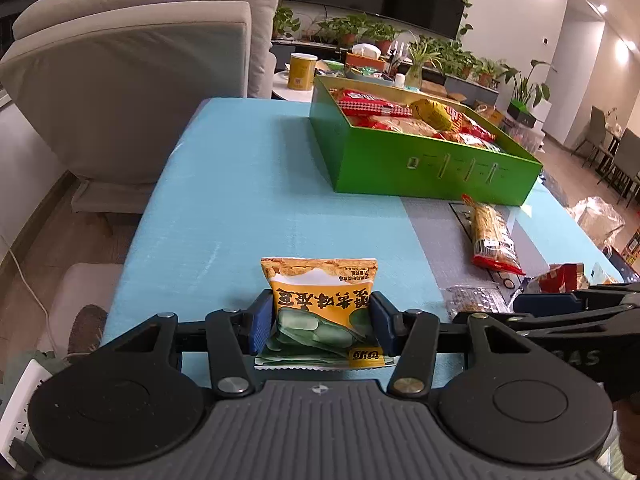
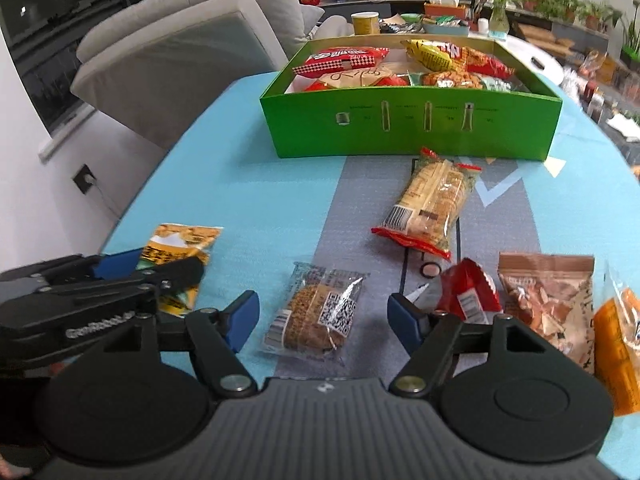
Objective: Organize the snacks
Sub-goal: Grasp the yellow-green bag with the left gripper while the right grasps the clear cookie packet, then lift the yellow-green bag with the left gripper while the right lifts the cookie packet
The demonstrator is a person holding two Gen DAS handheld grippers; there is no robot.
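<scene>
My left wrist camera sits low and close over the table [image 1: 240, 184], looking forward and down along its tool [image 1: 323, 322]. My right wrist camera looks likewise from further right. Both share the green box [image 1: 420, 168] [image 2: 408, 124], the teal tabletop and the sofa [image 1: 132, 80] beyond.

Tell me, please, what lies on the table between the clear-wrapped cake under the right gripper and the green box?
In the right wrist view, the long cracker packet with red ends lies between the cake and the green box.

1 green box [image 2: 408, 128], 6 loose snack packets [image 2: 316, 316], 2 grippers [image 2: 320, 316].
</scene>
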